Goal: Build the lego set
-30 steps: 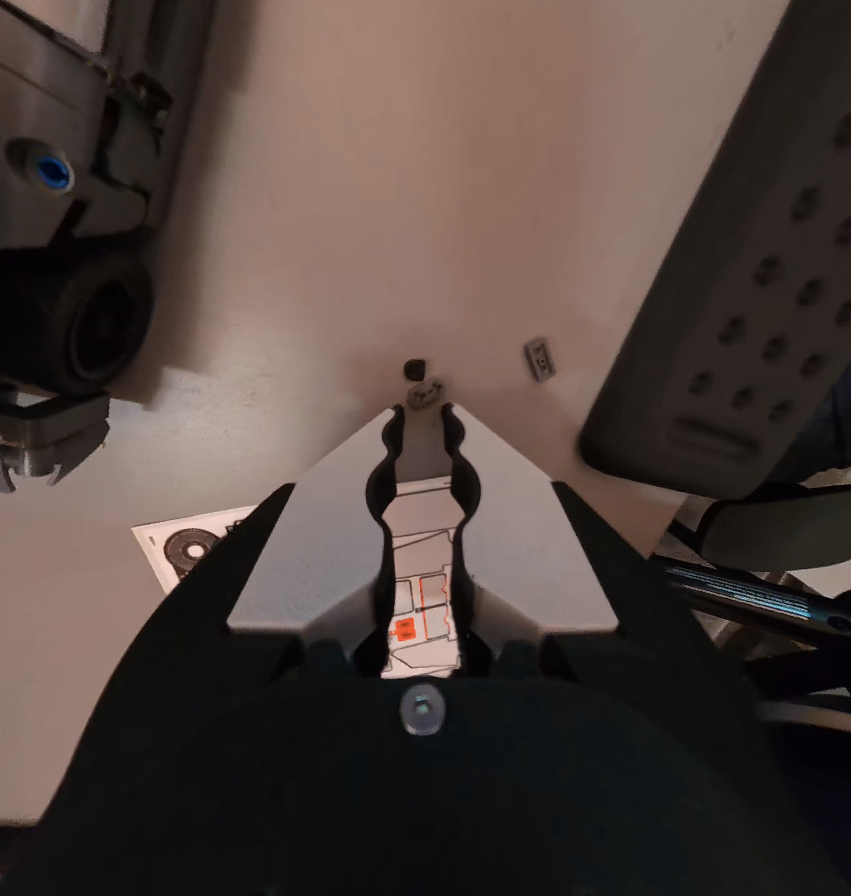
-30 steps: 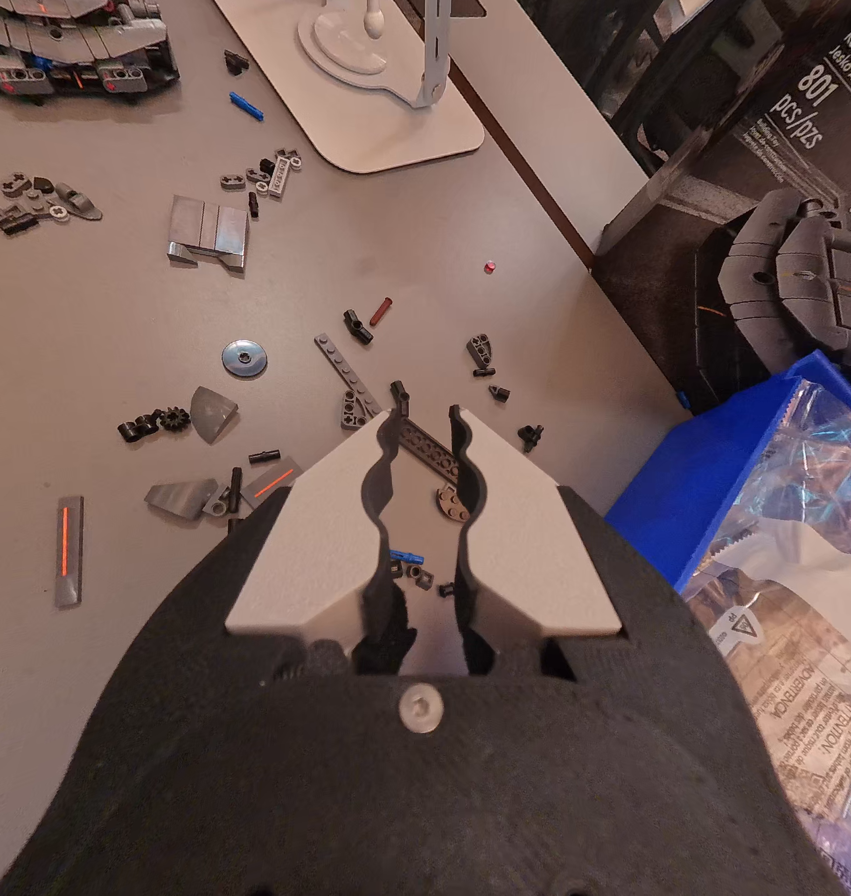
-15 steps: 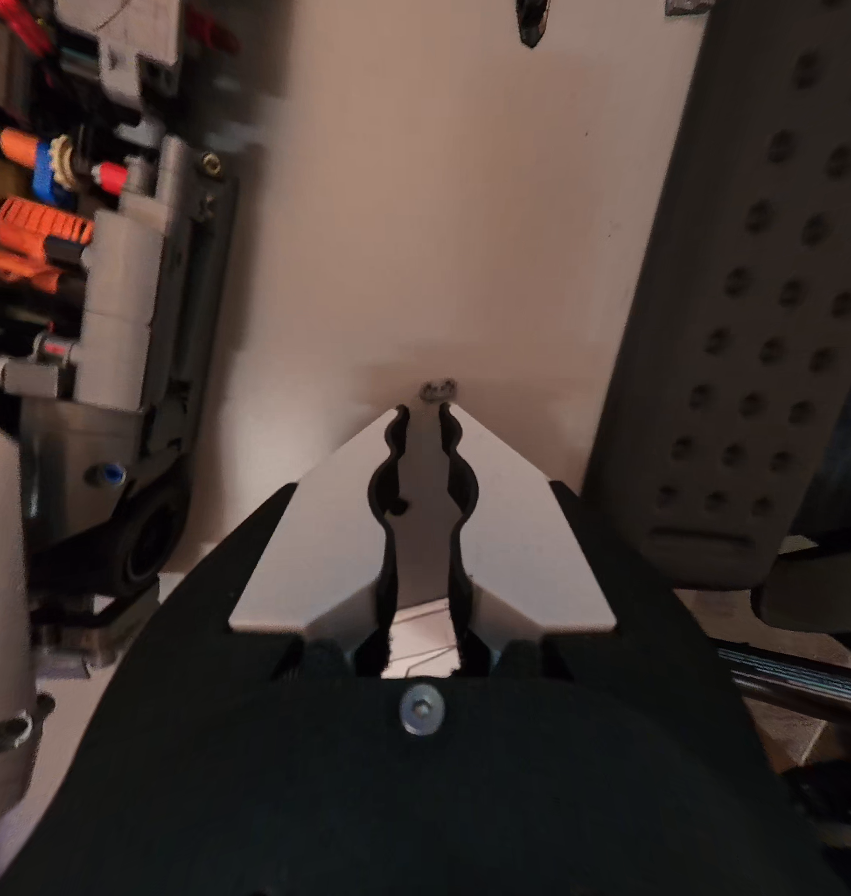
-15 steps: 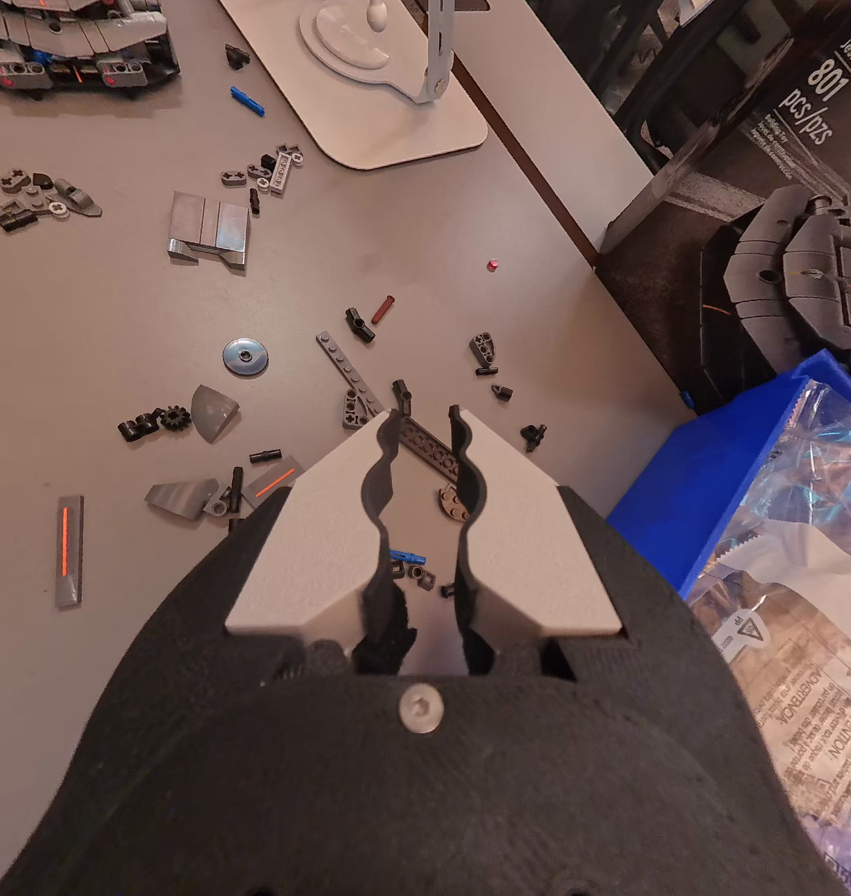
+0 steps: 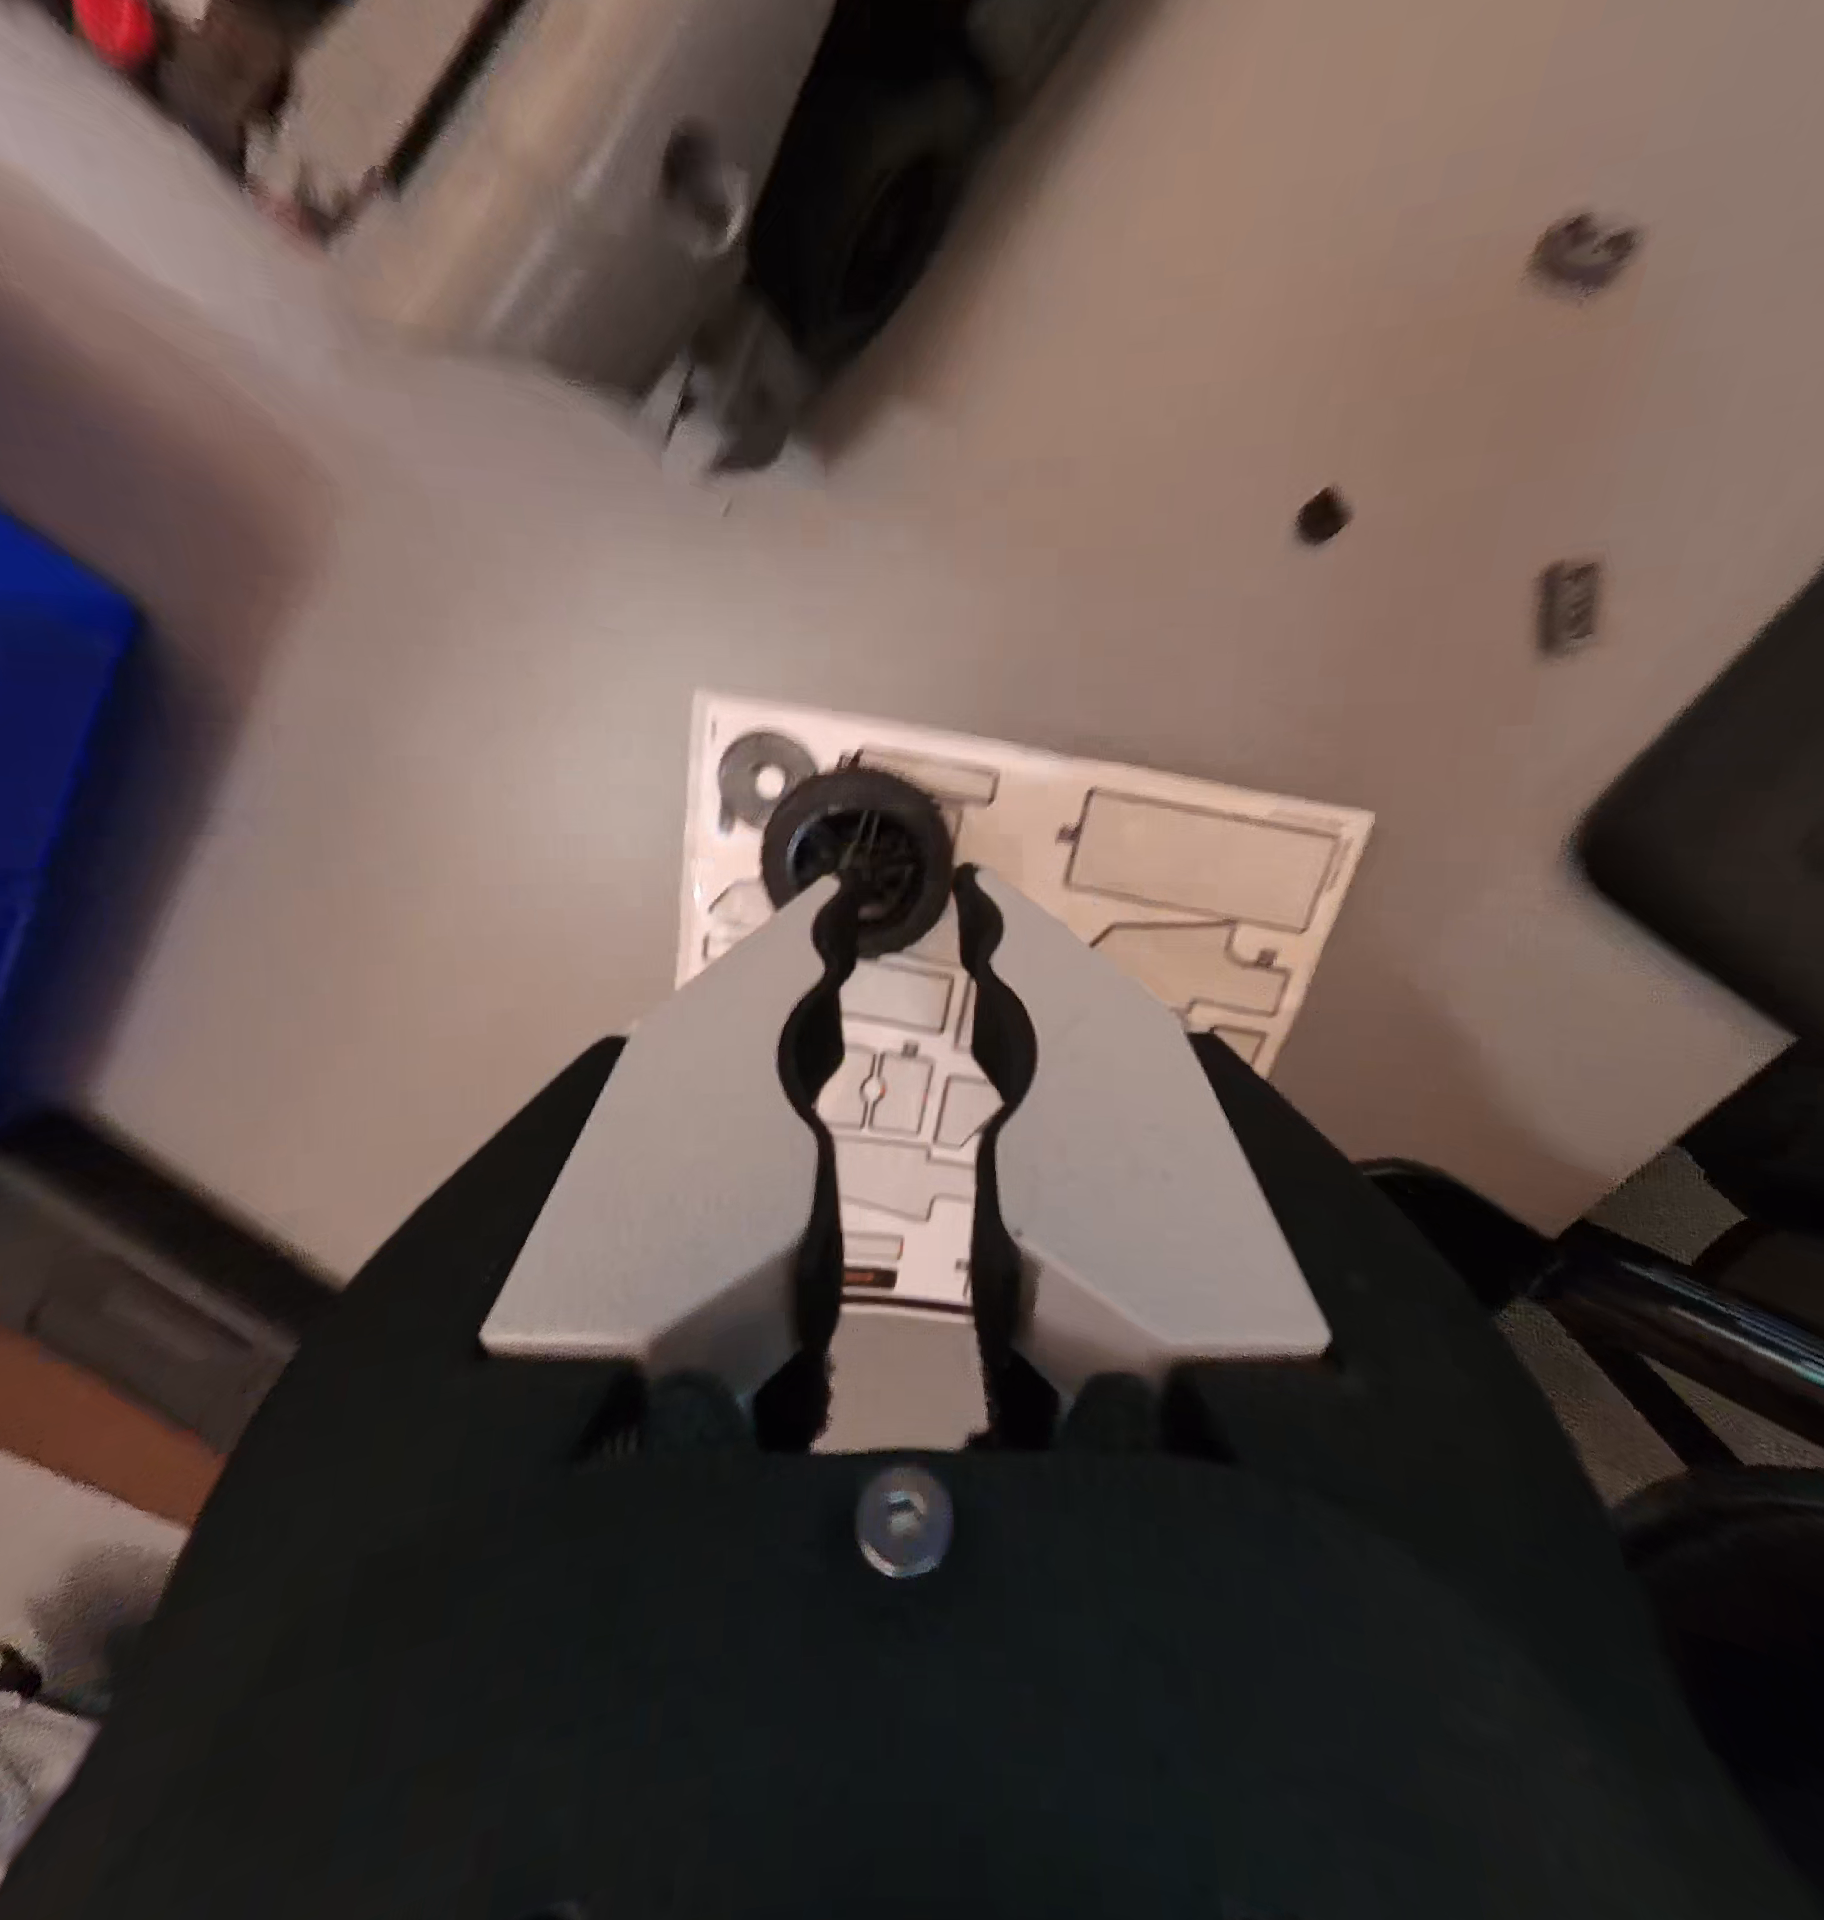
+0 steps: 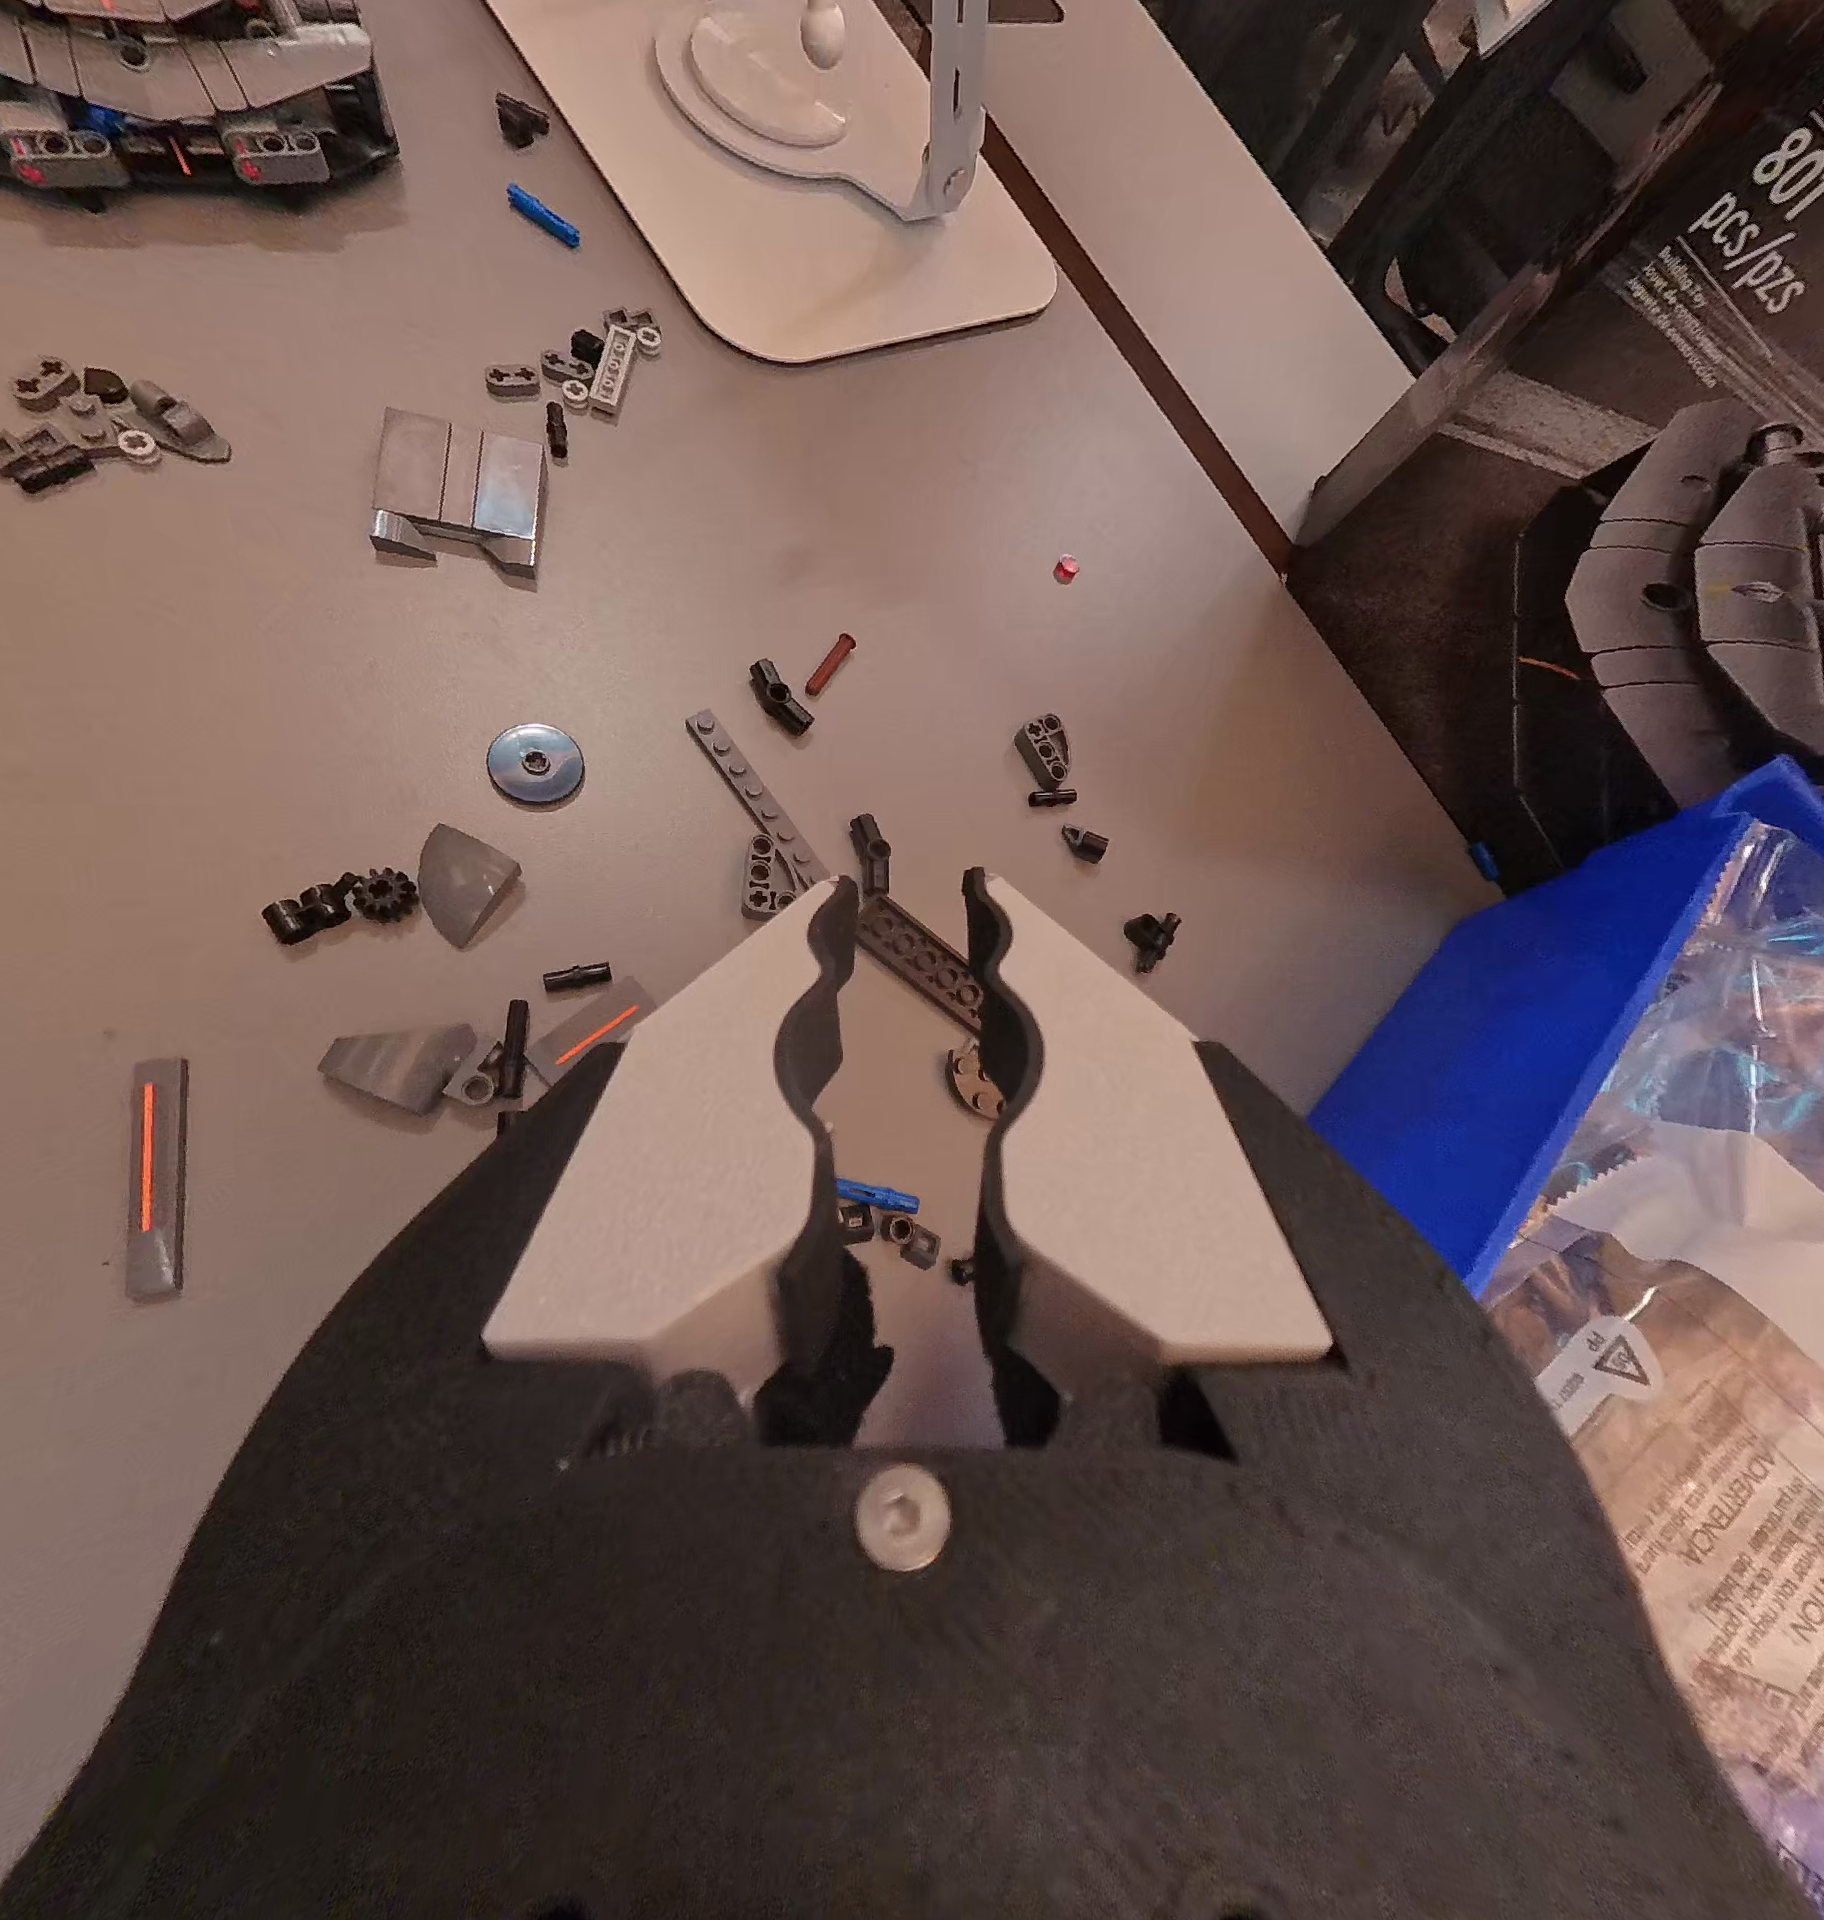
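Left gripper (image 5: 892,883) hovers apart over a small black wheel (image 5: 858,854).
Light, rubbery, likely rolls; I'd pinch its rim. Right gripper (image 6: 903,881) is apart, empty.

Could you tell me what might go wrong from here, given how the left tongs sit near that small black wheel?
1. The left tongs are open, and the small black rubber wheel sits off toward one tip; closing now could squirt it sideways.
2. The wheel lies on the white sticker sheet, which the tips might snag or drag.
3. The left view is blurred, suggesting fast motion, which could mean overshoot. The right tongs are open above loose pieces.
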Demonstrator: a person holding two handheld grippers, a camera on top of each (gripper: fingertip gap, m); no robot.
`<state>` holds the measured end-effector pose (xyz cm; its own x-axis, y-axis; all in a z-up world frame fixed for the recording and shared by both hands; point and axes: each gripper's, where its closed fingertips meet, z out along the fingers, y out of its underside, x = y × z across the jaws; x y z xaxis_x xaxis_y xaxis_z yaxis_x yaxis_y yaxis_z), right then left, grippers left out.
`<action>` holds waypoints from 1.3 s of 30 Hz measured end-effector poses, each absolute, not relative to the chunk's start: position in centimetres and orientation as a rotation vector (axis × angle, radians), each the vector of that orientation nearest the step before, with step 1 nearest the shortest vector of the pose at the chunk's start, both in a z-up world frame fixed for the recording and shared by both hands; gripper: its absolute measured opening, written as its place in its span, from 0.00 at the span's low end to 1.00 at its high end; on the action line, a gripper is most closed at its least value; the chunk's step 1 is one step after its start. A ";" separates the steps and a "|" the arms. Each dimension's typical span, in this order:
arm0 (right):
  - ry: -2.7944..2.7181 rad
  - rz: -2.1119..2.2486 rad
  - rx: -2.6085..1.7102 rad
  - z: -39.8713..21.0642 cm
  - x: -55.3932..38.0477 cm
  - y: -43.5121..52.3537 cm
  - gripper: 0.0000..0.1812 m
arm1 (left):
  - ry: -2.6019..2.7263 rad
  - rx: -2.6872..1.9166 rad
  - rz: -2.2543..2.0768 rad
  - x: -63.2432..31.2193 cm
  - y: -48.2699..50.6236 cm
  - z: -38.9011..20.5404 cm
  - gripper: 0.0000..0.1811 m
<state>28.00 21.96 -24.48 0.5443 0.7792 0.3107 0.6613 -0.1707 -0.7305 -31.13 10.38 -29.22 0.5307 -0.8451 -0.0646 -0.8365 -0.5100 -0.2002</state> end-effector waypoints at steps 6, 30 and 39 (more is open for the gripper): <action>-1.182 0.169 -1.894 -24.5 27.8 21.9 0.10 | 1.335 -2.623 -0.044 -32.9 10.8 -30.3 0.26; -1.195 0.173 -1.892 -24.6 27.6 21.7 0.11 | 1.411 -2.582 -0.129 -30.5 10.8 -31.3 0.26; -1.198 0.174 -1.891 -24.6 27.6 21.7 0.11 | 1.480 -2.613 -0.157 -30.0 9.9 -32.4 0.23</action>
